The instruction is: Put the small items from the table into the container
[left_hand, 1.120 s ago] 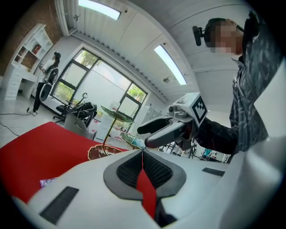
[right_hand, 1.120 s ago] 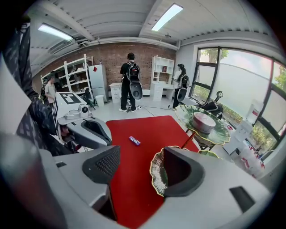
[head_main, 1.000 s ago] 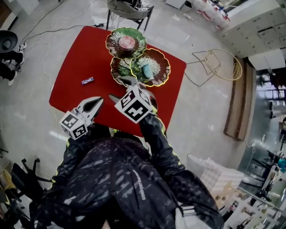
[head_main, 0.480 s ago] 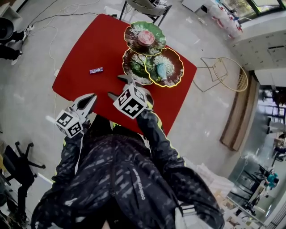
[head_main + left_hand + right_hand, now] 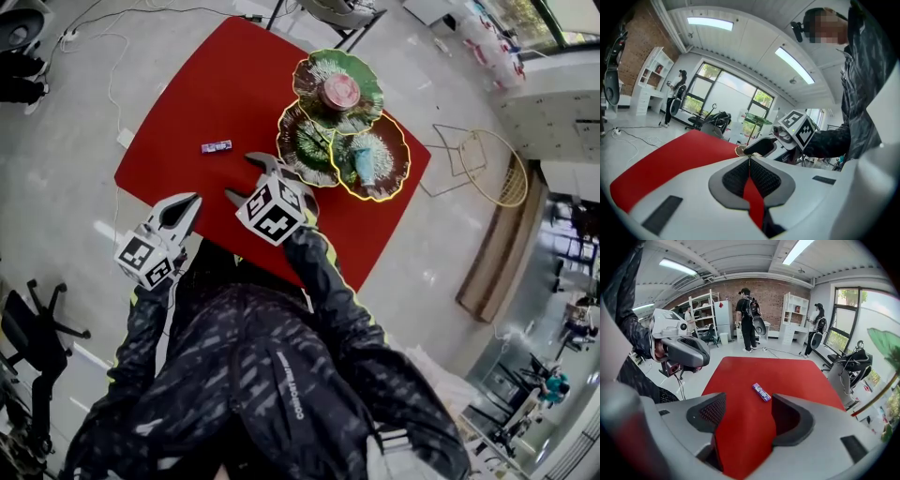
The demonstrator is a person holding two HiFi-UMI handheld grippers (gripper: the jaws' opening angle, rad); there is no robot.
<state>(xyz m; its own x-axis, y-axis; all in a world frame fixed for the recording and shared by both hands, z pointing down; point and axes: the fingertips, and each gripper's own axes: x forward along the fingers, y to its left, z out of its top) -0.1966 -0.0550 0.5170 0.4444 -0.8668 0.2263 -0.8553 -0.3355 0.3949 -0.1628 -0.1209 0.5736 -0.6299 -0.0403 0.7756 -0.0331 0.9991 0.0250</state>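
Observation:
A small purple wrapped bar [image 5: 216, 147] lies on the red table [image 5: 206, 84], left of a tiered stand of leaf-shaped dishes [image 5: 309, 145]. The top dish holds a pink item [image 5: 339, 91] and the right dish a teal one [image 5: 364, 161]. My right gripper [image 5: 244, 180] hovers open over the table's near side, empty, with the bar [image 5: 761, 392] a short way beyond its jaws [image 5: 749, 416]. My left gripper [image 5: 186, 204] is shut on nothing at the table's near edge [image 5: 749, 161], pointing toward the right gripper [image 5: 787, 136].
A chair [image 5: 328, 9] stands behind the table, with a yellow wire frame [image 5: 487, 164] on the floor to the right. Cables [image 5: 103, 47] trail on the floor at left. An office chair [image 5: 33, 337] stands near my left side. People [image 5: 749, 319] stand far off.
The head view has swung, so the table sits further right and up. Both grippers keep nearly the same places by the table's near edge; the bar has not moved.

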